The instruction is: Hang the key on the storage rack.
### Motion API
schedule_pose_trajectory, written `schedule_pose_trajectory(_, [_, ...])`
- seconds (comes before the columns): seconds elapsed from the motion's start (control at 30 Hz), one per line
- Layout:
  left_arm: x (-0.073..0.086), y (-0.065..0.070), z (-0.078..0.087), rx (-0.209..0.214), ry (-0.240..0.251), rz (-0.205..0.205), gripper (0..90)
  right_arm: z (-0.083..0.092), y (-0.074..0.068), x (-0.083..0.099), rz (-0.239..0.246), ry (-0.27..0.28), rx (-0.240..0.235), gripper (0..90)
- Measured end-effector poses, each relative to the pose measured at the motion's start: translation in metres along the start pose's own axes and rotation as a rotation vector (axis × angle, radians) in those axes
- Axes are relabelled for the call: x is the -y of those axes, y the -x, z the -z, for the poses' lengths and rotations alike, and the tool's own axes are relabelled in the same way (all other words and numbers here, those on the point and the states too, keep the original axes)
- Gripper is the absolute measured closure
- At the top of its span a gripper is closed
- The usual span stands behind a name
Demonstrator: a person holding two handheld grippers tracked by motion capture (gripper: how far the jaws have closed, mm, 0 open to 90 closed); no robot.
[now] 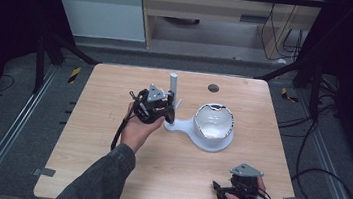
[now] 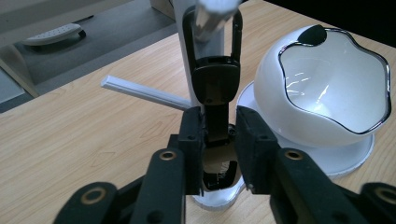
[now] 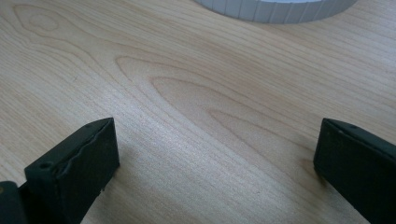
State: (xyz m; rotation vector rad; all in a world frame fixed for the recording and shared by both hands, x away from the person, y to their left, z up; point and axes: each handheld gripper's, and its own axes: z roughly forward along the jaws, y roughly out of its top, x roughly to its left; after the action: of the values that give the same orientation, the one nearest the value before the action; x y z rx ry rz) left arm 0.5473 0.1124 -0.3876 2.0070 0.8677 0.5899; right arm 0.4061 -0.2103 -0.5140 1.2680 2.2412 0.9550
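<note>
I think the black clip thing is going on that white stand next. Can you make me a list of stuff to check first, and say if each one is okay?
1. Left gripper has a hold on the black clip: ok, the jaws pinch its lower part.
2. Clip's loop is at the white post: ok, though whether it is hooked on yet: cannot tell.
3. White stand sits flat on the table: ok.
4. White bowl is seated on the stand's round base: ok.
5. Right gripper is out of the way: ok, open and holding nothing, near the table's front edge.
6. Clip's strap is free of snags: cannot tell, it is hidden between the jaws.
</note>
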Motion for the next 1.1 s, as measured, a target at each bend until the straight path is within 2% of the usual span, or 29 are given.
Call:
schedule_pose_trajectory(0.13, [0.002, 0.003, 0.003, -0.007, -0.012, -0.022, 59.2, 0.000, 0.000, 0.000, 0.000, 0.000, 0.000, 0.4])
schedule_pose_trajectory(0.23, [0.003, 0.005, 0.005, -0.008, -0.008, -0.019, 52.4, 0.000, 0.000, 0.000, 0.000, 0.000, 0.000, 0.4])
schedule_pose_trajectory(0.5, [0.002, 0.012, 0.014, 0.013, -0.007, -0.035, 35.1, 0.000, 0.000, 0.000, -0.002, 0.000, 0.003, 0.4])
schedule_pose_trajectory(0.6, [0.002, 0.016, 0.017, 0.023, -0.021, -0.055, 26.7, 0.000, 0.000, 0.000, -0.001, 0.001, 0.003, 0.4])
schedule_pose_trajectory(0.7, [0.004, 0.019, 0.022, 0.022, -0.026, -0.046, 19.8, 0.000, -0.001, 0.000, -0.003, 0.001, 0.002, 0.4])
schedule_pose_trajectory(0.87, [0.007, 0.020, 0.029, 0.026, -0.035, -0.043, 15.7, 0.001, -0.001, 0.000, -0.005, 0.000, 0.002, 0.4])
schedule_pose_trajectory(1.1, [0.010, 0.022, 0.042, 0.058, -0.050, -0.045, 13.5, 0.001, -0.001, 0.000, -0.005, 0.000, 0.002, 0.4])
